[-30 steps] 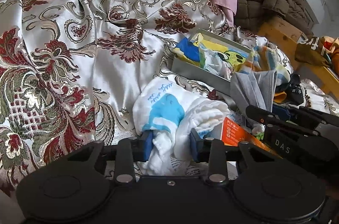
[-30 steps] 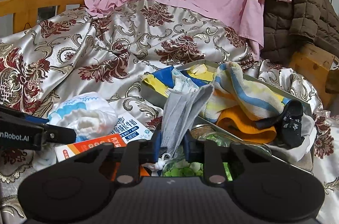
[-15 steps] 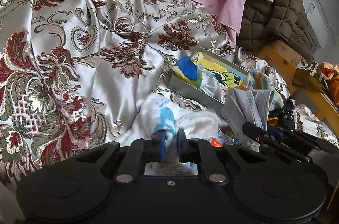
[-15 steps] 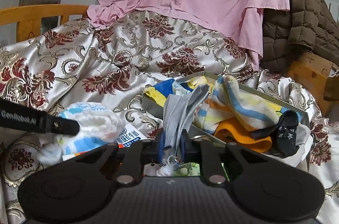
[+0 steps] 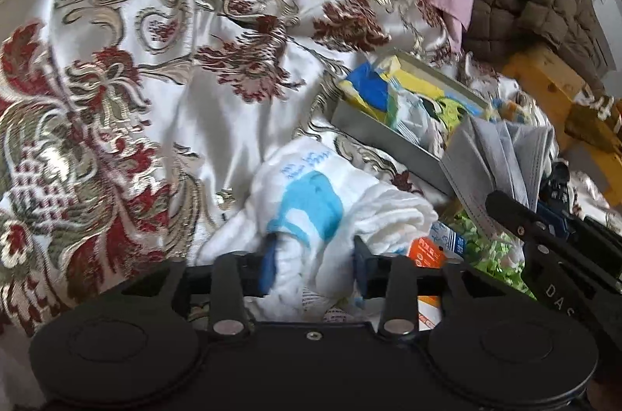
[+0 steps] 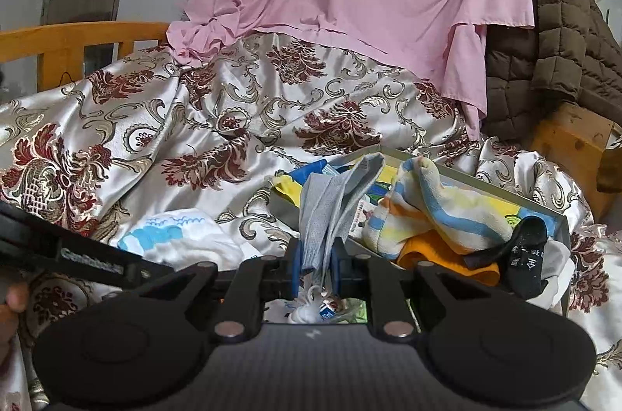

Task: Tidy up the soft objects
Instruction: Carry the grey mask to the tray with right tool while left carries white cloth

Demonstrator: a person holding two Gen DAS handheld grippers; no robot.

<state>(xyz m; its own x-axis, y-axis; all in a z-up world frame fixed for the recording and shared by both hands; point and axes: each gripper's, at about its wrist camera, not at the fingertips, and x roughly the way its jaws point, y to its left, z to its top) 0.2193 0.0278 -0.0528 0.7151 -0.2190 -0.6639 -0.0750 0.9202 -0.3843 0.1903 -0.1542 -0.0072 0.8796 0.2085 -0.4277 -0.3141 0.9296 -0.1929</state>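
Left claw (image 5: pixel 314 265) is spread wide around a bunched white cloth (image 5: pixel 322 205) with a blue print, lying on the bed's brocade cover (image 5: pixel 155 80). Right claw (image 6: pixel 315 267) is clenched on a grey folded cloth (image 6: pixel 330 205) rising before the open box (image 6: pixel 505 193).

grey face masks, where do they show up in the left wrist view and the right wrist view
Left wrist view: grey face masks at right of centre, fanned out above the right gripper, beside the grey box.
Right wrist view: grey face masks at centre, standing up from between the right gripper pads.
Shared landmark: the white cloth with blue print, left of the masks in both.
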